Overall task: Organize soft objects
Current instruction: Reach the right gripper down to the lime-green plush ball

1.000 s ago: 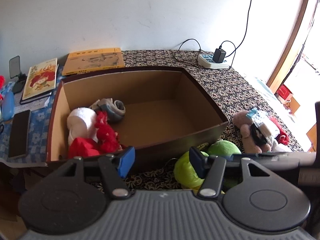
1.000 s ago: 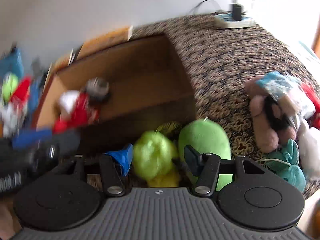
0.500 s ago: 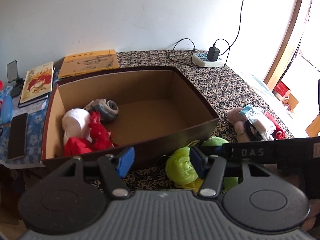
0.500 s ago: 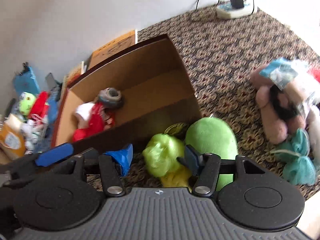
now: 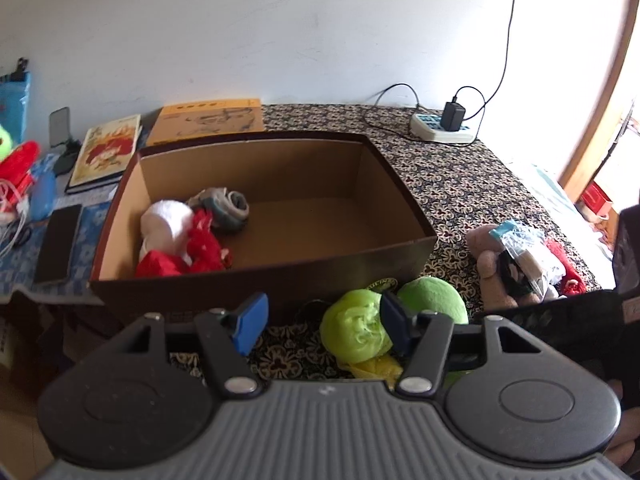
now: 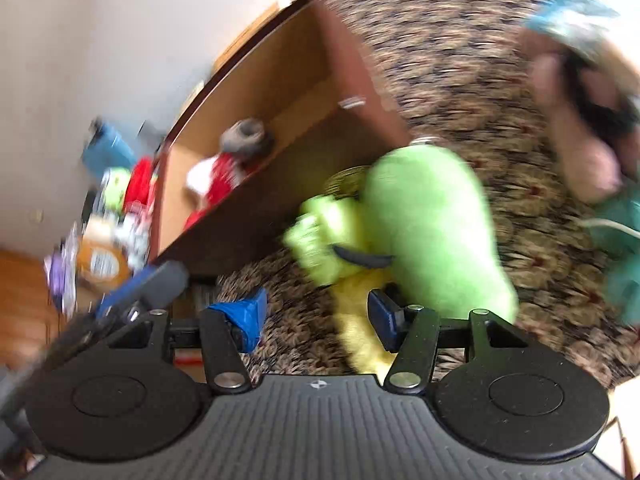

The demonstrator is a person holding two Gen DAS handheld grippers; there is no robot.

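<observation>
While the left gripper (image 5: 322,326) hangs above the near edge of the table (image 5: 452,184), its jaws stand spread with nothing between them. At the far left of that view a dark phone (image 5: 58,244) lies flat on a blue patterned cloth, with two books (image 5: 108,152) behind it against the wall. Next comes the open cardboard box (image 5: 264,276), which holds a white and red plush (image 5: 176,236) and a grey rolled sock (image 5: 224,208) in its left part. Just in front of the box's near wall lies a lime-green plush toy (image 5: 360,332), touching a rounder green plush (image 5: 436,300). Further right sits a pinkish-brown plush (image 5: 490,268) with a clear plastic bag (image 5: 524,248) on it. A white power strip (image 5: 440,130) lies at the table's back edge. In the blurred right wrist view, the right gripper (image 6: 314,320) also has its jaws spread, its right pad near the lime-green toy's yellow part, gripping nothing.
</observation>
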